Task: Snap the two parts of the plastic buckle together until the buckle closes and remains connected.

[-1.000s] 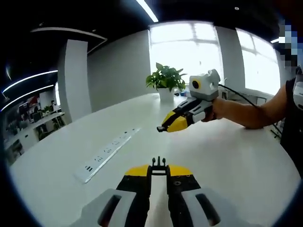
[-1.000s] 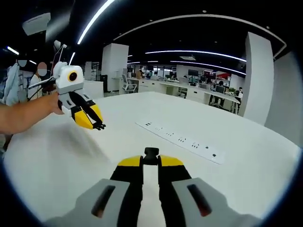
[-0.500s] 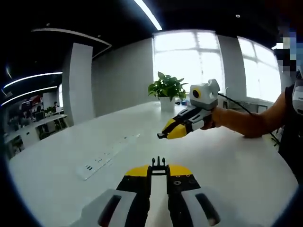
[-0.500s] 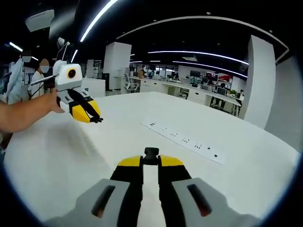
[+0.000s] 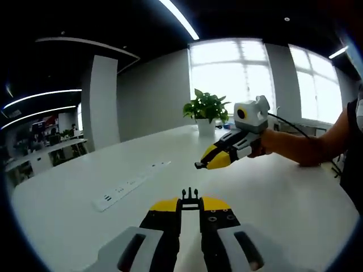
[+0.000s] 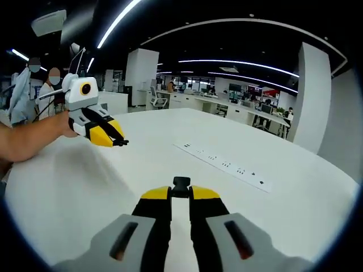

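— What have your left tongs (image 5: 190, 199) got?

— The pronged half of the buckle (image 5: 190, 196), black, pinched between my yellow-tipped jaws, which stand narrow around it. Its prongs point away from me, above the white surface (image 5: 272, 198).

— And the right tongs (image 6: 181, 190)?

— They grip the other buckle piece (image 6: 181, 183), a small black block with a blunt end, sticking out just past the tips. The jaws are drawn in on it.

— Are the two halves touching?

— No, they are well apart. In my left gripper view the right tongs (image 5: 203, 164) hang in the air over the surface, held by my hand (image 5: 258, 148), tips aimed down and to the left, with a small dark bit at the tip. In my right gripper view the left tongs (image 6: 118, 141) float at the left, a black tip showing at the end.

— What else is about?

— A long white power strip (image 6: 227, 165) set in the surface, and a potted plant (image 5: 208, 111) by the bright windows.
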Action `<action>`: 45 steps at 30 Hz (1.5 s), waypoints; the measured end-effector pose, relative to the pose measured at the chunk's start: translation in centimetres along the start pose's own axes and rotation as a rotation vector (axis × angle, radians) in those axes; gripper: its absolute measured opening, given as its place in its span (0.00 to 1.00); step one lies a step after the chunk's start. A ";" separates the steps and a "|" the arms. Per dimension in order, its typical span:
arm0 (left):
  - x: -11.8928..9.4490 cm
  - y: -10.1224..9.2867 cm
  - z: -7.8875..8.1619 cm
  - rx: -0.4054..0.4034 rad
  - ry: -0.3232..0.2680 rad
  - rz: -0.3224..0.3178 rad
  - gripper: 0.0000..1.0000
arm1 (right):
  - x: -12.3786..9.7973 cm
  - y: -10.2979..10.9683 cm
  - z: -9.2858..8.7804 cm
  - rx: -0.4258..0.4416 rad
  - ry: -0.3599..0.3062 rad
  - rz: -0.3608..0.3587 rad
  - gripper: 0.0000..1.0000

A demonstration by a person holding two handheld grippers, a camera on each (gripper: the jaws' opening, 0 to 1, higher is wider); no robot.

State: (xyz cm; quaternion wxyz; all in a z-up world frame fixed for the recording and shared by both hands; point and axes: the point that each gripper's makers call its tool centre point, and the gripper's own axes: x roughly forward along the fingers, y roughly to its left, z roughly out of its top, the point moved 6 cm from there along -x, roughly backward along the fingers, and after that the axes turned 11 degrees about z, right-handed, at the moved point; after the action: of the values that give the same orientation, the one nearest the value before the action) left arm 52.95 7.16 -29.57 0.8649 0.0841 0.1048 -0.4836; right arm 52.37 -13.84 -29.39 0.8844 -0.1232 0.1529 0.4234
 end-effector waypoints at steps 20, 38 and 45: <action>-1.9 -2.5 -0.5 0.014 0.021 -0.031 0.10 | -0.6 2.3 -0.8 -0.002 0.033 0.033 0.10; -3.5 -4.8 -1.2 0.022 0.050 -0.068 0.10 | -1.7 4.4 -1.0 -0.007 0.050 0.075 0.11; -4.0 -6.0 -1.4 0.033 0.064 -0.101 0.10 | -1.8 5.4 -1.2 -0.029 0.065 0.114 0.11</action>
State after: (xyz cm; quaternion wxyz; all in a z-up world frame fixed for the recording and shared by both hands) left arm 45.70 7.65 -30.12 0.8342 0.1086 0.1285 -0.5251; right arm 46.79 -12.25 -30.33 0.8515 -0.1406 0.1820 0.4713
